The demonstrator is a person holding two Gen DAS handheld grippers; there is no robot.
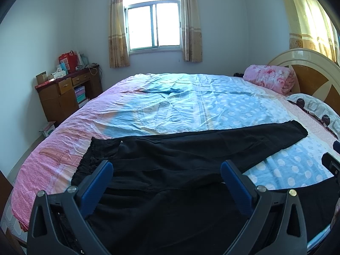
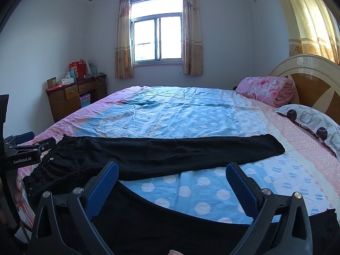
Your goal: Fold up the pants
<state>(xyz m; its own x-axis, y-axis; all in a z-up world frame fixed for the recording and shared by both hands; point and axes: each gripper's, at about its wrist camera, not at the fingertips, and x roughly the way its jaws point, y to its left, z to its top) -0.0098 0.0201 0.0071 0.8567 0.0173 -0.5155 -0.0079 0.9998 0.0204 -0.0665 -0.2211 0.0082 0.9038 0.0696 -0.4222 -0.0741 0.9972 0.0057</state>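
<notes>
Black pants lie spread on the bed, near its front edge: waistband at the left, one leg stretched right toward the pillow, the other leg draped down over the near edge under both cameras. Not folded yet.

Left claw: jaws spread wide, hovering over the hip/crotch area, nothing pinched. Right claw: also spread, over the bedsheet just below the stretched leg, gripping nothing.

Likely step: bring the hanging leg up onto the flat one.
- pinch the draped leg in two spots, near the crotch with the left, further toward the hem with the right
- take one layer only, don't catch the sheet
- lift both together, keep the fabric taut so it doesn't bunch
- lay it seam on seam, hems lined up at the right end
- waistband is gathered and rumpled; smooth it before the next fold
</notes>
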